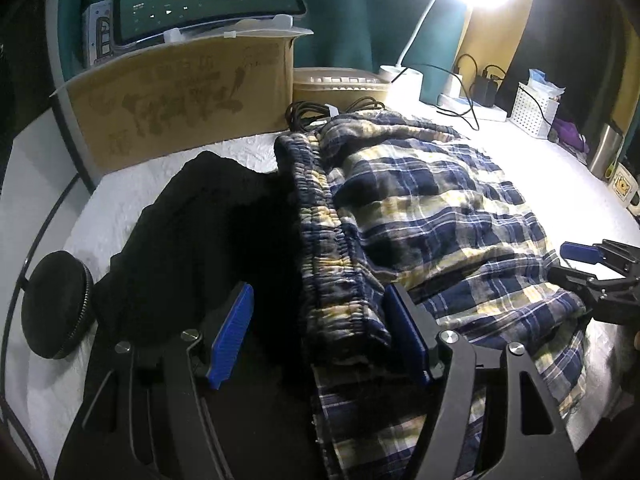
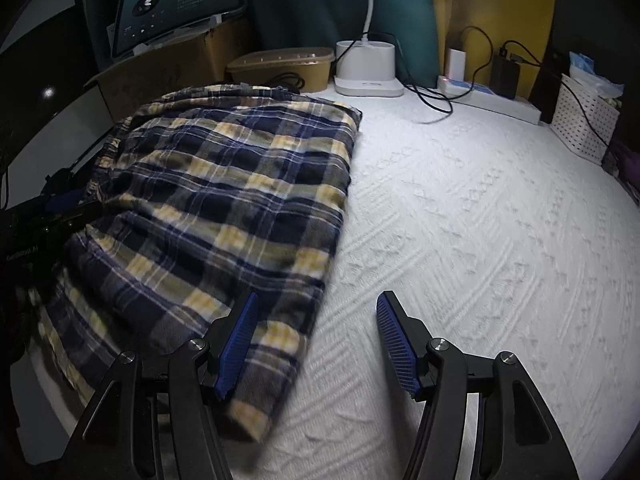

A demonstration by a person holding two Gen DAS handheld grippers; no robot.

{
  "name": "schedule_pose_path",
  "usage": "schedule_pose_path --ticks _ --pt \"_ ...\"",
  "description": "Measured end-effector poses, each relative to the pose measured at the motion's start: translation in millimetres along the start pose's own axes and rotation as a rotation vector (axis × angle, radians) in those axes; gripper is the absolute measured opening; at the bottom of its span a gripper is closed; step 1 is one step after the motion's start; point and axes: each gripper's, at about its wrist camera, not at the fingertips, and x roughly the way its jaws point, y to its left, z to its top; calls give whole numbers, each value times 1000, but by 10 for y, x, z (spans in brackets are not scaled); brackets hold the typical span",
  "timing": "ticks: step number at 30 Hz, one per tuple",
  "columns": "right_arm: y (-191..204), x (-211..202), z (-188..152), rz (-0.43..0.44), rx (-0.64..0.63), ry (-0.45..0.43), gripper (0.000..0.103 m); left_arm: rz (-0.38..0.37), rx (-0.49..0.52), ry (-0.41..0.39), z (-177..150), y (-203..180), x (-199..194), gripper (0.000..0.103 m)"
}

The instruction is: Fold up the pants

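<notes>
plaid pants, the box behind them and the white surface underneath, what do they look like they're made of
Navy, yellow and white plaid pants: soft woven cloth, probably crinkled cotton, matte; it wrinkles and the waistband is gathered.
Brown box: corrugated cardboard, judging by its dull tan face, printed marks and folded flaps.
White table covering: textile, possibly knitted or quilted, with raised rib and cable-like patterns.

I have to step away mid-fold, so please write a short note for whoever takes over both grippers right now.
Left gripper: open, over the elastic waistband, holding nothing.
Right gripper: open, empty, at the near right edge of the plaid pants.
The pants lie folded in a loose rectangle on the white textured cover; a black garment lies beside the waistband.
Left: fold once more and smooth.
</notes>
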Motion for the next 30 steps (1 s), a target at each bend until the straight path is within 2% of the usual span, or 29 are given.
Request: schedule_pose_path --ticks 20,30 --pt "-240 -244 -269 -31 54 -10 63 91 38 25 -66 -98 -230 69" --pt "-397 -440 -472 -52 106 -29 63 64 95 -1 -47 -395 -390 69"
